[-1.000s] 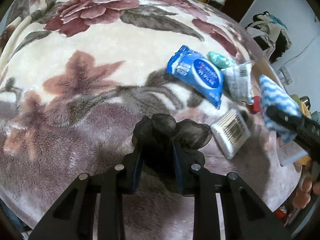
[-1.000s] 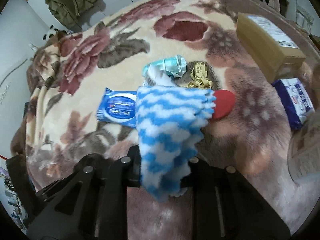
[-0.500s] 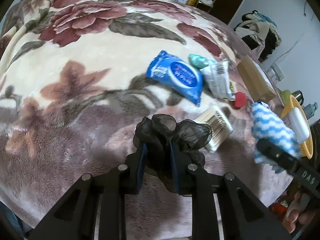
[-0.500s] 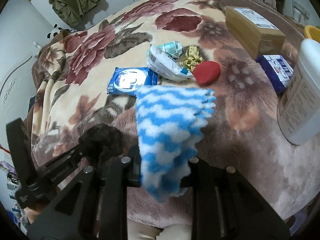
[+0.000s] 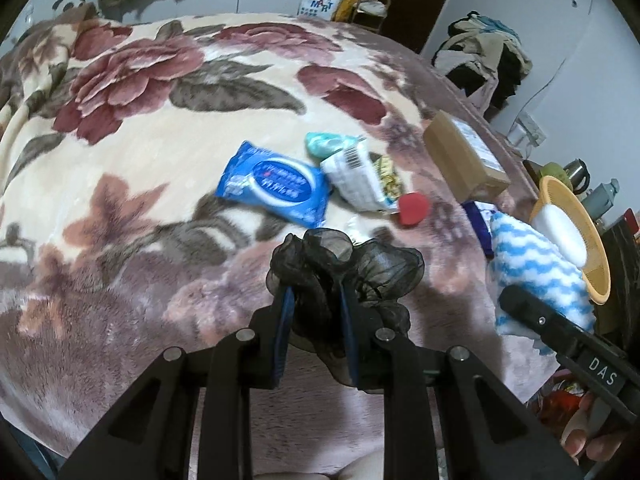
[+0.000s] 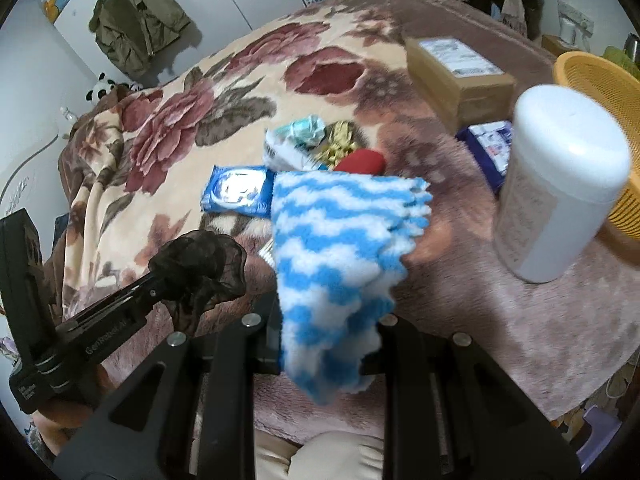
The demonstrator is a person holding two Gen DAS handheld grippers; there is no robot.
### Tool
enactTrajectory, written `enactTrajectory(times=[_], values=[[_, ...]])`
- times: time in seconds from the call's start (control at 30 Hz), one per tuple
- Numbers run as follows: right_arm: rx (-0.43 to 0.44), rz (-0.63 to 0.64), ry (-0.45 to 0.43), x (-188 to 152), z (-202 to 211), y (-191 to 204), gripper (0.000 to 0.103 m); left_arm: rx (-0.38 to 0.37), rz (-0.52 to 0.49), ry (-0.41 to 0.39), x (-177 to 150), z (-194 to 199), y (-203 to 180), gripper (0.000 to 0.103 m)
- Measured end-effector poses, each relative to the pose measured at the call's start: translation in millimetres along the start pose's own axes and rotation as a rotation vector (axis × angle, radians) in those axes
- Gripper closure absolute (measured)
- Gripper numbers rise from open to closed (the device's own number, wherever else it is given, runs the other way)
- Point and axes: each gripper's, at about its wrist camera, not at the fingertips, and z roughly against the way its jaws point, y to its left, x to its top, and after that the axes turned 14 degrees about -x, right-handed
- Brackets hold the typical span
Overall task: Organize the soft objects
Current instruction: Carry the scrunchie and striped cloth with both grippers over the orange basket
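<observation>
Two hand-held tools hang over a bed covered by a floral blanket, each already carrying something soft. The left tool is clamped on a black sheer scrunchie, which bunches up above and around its tips. The right tool is clamped on a fluffy blue-and-white striped sock; the sock's long axis runs forward and away from the tool, toes fanning out at the far end.

The relation that likely matters next is the orange basket. It sits ahead and to the right of the right tool, beyond a white lidded canister that stands between tool and basket. From the left tool, the basket lies far off to the right, past the right tool and its sock. So the right hand is the nearer one, and its path would need to clear the canister.

Seen from the left tool, the basket appears to hold a white object; what it is cannot be told.

Ahead of both tools, lying loose on the blanket in a cluster, are a blue wipes pack, a white crinkled packet, a teal wrapped item and a red round pad. Further right sit a cardboard box and, just beside it, a dark blue packet.
</observation>
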Motion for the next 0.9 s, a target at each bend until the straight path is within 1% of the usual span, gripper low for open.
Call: enactTrajectory(times=[0.23, 0.47, 0.63, 0.9], values=[[-0.001, -0.019, -0.045, 9.2, 20.6, -14.3, 0.080, -0.025, -0.047, -0.023, 11.4, 5.5, -35.6, 0.080], [-0.013, -0.031, -0.074, 18.6, 35.7, -27.6, 0.080, -0.052, -0.069, -0.024, 21.2, 6.4, -64.1, 0.080], [-0.021, -0.043, -0.081, 26.0, 42.4, -36.6, 0.080, -0.077, -0.088, -0.035, 32.1, 7.8, -86.1, 0.080], [-0.041, -0.074, -0.131, 42.6, 60.2, -60.6, 0.080, -0.113, -0.146, -0.052, 52.3, 6.3, -129.0, 0.080]])
